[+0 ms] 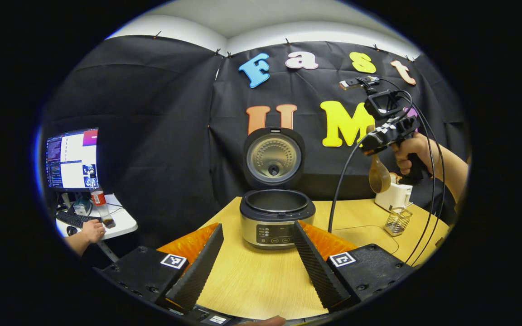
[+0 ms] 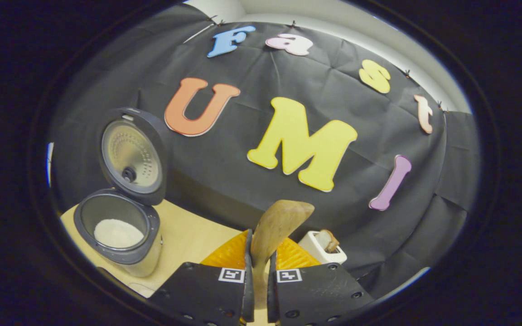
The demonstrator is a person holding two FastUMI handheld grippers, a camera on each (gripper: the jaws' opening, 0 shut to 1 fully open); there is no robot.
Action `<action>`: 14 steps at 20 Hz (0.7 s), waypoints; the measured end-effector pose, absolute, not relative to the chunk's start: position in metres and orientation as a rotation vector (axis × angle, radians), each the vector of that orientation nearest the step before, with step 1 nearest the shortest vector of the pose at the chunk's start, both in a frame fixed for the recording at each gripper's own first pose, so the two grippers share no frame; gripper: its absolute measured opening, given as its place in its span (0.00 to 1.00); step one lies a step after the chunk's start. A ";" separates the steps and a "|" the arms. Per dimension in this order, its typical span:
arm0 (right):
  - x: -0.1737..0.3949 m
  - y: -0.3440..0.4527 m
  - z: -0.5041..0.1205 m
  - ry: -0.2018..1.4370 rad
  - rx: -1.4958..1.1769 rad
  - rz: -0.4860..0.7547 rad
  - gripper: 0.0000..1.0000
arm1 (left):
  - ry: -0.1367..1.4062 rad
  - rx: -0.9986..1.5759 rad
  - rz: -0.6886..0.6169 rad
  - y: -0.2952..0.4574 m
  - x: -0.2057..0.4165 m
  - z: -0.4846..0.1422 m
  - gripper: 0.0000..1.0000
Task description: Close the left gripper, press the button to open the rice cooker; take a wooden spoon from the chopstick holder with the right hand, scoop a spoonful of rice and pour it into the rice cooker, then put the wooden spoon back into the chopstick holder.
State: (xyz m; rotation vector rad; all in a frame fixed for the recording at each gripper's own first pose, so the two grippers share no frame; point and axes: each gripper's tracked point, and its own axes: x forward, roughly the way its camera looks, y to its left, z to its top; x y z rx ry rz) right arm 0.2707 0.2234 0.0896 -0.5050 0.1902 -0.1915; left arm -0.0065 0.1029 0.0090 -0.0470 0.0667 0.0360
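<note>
Right gripper view: right gripper [image 2: 258,271] clamped the spoon [image 2: 275,226], bowl raised. Cooker [image 2: 118,235] stood open, rice [image 2: 118,233] inside. Left gripper [image 1: 254,262] gaped open.

A lab recording booth: black cloth wall [image 1: 152,113], wooden table [image 1: 252,276], monitor [image 1: 73,158] on a side desk [image 1: 123,219].

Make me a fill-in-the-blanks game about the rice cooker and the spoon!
1. The rice cooker's lid is ____.
2. The right gripper is shut on a wooden ____.
3. The white stuff in the pot is ____.
4. The left gripper's fingers are spread ____.

Missing words: open; spoon; rice; apart
</note>
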 end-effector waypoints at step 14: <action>0.300 0.034 0.029 0.300 -0.338 -0.324 0.12 | -0.048 -0.027 -0.012 0.054 -0.033 0.046 0.98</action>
